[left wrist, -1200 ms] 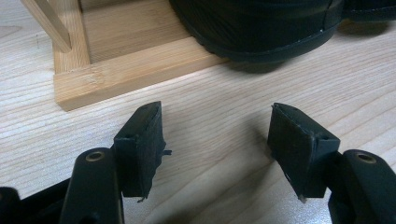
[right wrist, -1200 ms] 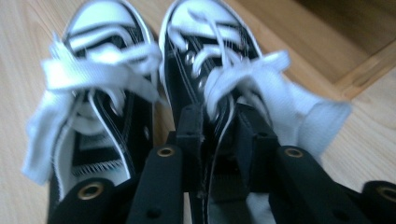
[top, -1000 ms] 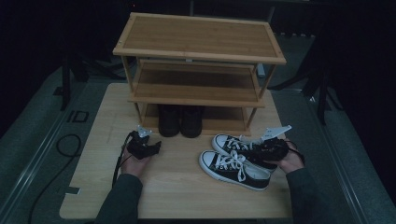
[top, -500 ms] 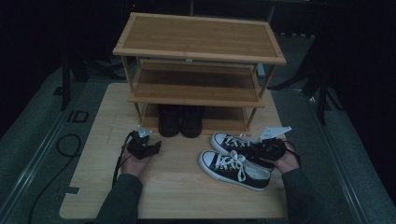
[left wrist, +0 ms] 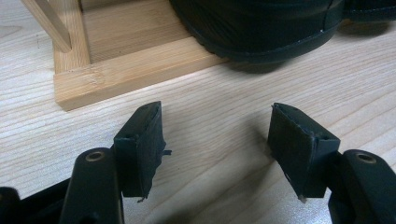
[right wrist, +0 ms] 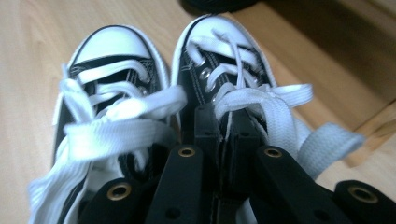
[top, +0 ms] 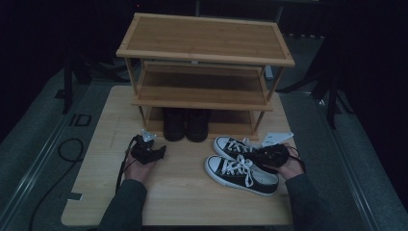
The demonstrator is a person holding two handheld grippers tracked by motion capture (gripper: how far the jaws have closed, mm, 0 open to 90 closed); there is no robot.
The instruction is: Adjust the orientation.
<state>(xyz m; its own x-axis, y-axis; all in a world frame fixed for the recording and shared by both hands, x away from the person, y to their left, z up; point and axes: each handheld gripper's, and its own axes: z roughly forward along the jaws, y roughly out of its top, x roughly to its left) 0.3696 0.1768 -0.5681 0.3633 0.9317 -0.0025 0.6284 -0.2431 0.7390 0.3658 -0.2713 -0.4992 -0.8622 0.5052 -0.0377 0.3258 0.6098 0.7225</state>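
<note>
A pair of black-and-white sneakers (top: 240, 173) lies on the wooden table (top: 183, 202) at the right, toes pointing left toward the rack. In the right gripper view both sneakers (right wrist: 109, 51) show their white laces. My right gripper (right wrist: 224, 130) sits at their heel ends (top: 262, 156). Its jaws have just been closing and now pinch a thin inner edge where the two sneakers meet. My left gripper (top: 159, 151) rests low on the table at the left, open, with bare wood between its jaws (left wrist: 217, 140).
A three-tier bamboo shoe rack (top: 207, 53) stands at the back of the table. A pair of black shoes (top: 185, 125) sits on its bottom level, close ahead of my left gripper (left wrist: 261, 28). The rack's foot (left wrist: 126, 70) is just beyond the left jaws.
My right hand has edged slightly in over the sneakers' heels. The left hand and the sneakers stay where they were.
</note>
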